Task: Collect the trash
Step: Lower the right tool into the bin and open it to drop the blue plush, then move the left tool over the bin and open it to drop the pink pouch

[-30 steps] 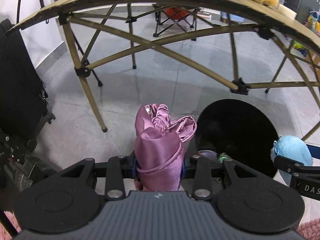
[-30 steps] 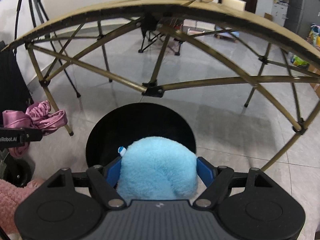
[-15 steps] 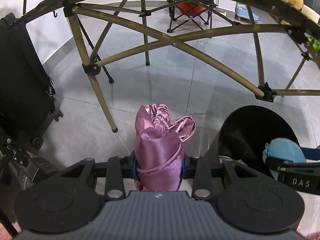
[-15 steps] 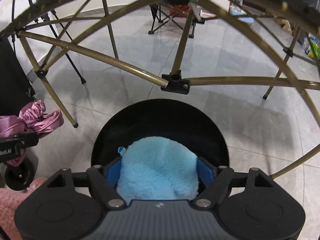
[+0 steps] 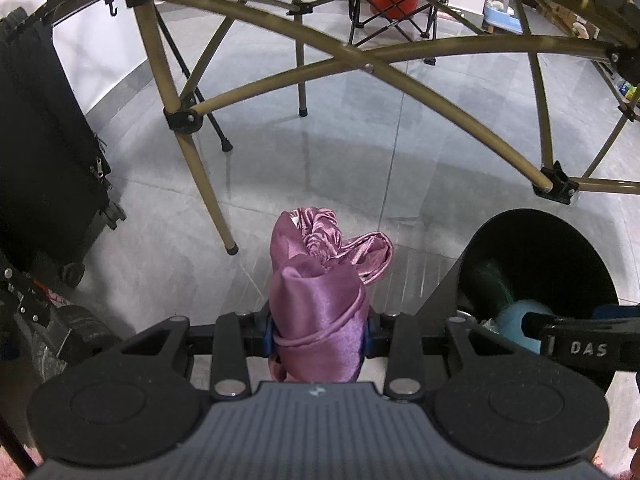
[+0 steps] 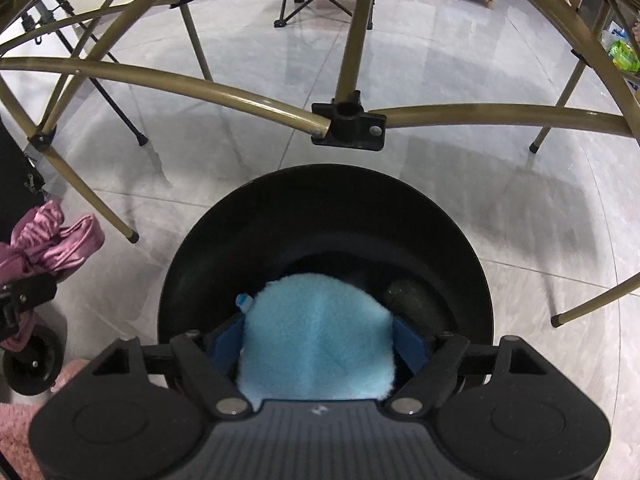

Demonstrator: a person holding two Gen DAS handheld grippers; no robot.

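Note:
My left gripper (image 5: 318, 330) is shut on a bunched purple satin cloth (image 5: 320, 280) and holds it above the floor, left of the black round bin (image 5: 560, 240). My right gripper (image 6: 318, 342) is shut on a fluffy light-blue plush (image 6: 320, 332) and holds it inside the mouth of the bin (image 6: 324, 192). The plush (image 5: 518, 322) and the right gripper also show at the right of the left wrist view. The purple cloth (image 6: 52, 244) shows at the left of the right wrist view. A dark green item (image 6: 416, 300) lies in the bin.
A folding table's olive metal legs and crossbars (image 5: 360, 68) arch over the bin, with a joint (image 6: 348, 126) just beyond its rim. A black wheeled suitcase (image 5: 44, 160) stands at the left. A pink rug (image 6: 16, 432) lies at the lower left. A folding chair (image 5: 396, 4) stands farther back.
Both grippers have moved down and forward under the table. The blue plush has gone from above the bin's rim down into its mouth. Both grips are unchanged.

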